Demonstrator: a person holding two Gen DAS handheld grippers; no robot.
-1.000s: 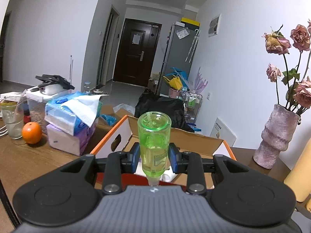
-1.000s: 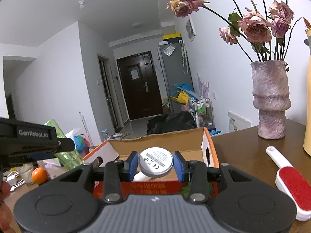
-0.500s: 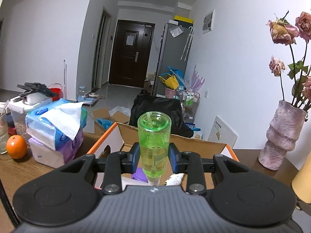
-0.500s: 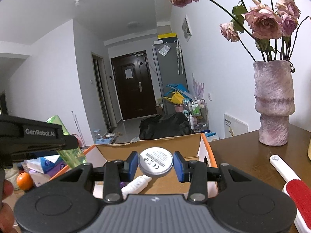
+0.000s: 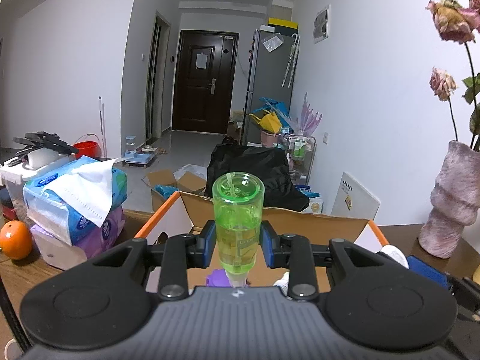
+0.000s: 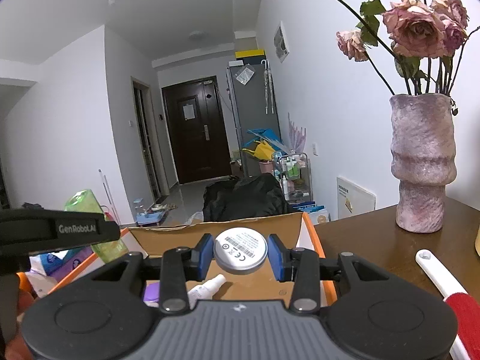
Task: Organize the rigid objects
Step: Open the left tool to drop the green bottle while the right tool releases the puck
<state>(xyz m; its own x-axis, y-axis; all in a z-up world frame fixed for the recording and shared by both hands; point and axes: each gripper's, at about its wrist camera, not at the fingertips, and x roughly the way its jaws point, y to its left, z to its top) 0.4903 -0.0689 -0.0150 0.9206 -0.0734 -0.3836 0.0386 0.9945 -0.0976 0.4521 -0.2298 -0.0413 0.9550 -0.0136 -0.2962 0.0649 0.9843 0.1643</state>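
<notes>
Left wrist view: your left gripper (image 5: 237,250) is clamped on a green bottle (image 5: 238,222), blue pads pressing its sides, its flat base toward the far door and its neck toward you. It hangs over the near part of an open box (image 5: 312,220) with orange edges, which stands on the table (image 5: 18,273). Left of the box lie tissue packs (image 5: 75,201) and, beyond them, an orange (image 5: 15,239); a vase (image 5: 453,207) stands at the far right.

Right wrist view: your right gripper (image 6: 240,256) is clamped on a round silver disc (image 6: 240,250), label face toward you, held over the same box (image 6: 216,228). Inside the box, a white spray bottle (image 6: 207,288) lies beside a purple item (image 6: 151,293). A lint brush (image 6: 444,282) lies on the table (image 6: 366,240), right of the box, nearer than the vase (image 6: 423,162).
</notes>
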